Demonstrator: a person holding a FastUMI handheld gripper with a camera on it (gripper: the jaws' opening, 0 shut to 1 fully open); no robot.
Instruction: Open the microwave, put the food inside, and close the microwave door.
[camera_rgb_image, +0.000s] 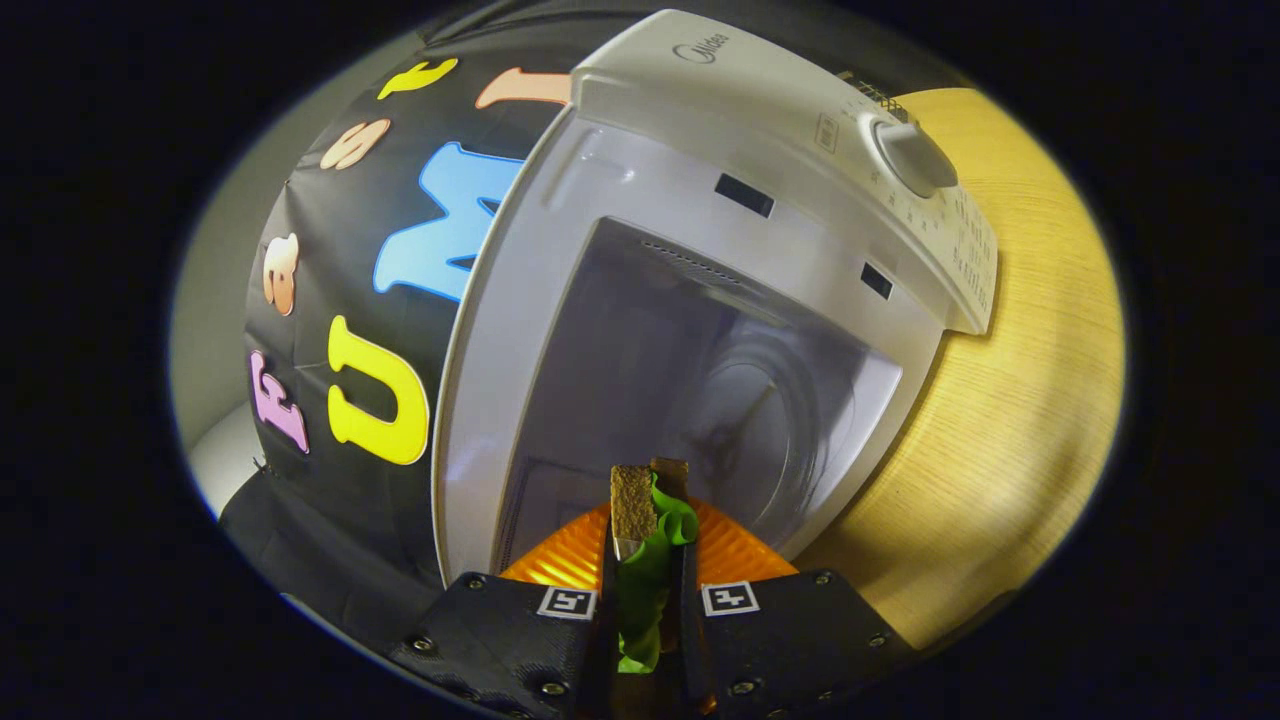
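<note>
Gripper view shows the gripper (645, 590) squeezing a sandwich (645, 540) between its 2 fingers, right at the open microwave (760, 230) mouth on the wooden table (1010, 420). Push it straight in, low over the glass plate (760, 440), then let go.

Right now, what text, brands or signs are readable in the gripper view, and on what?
"Midea" - brand mark on the top edge of the microwave, near its corner.
Print around the dial and down the control panel: too small to read.
Two square coded markers on the gripper, one on each finger: patterns, no words.
The gripper is shut on the food, which carries no text.
</note>
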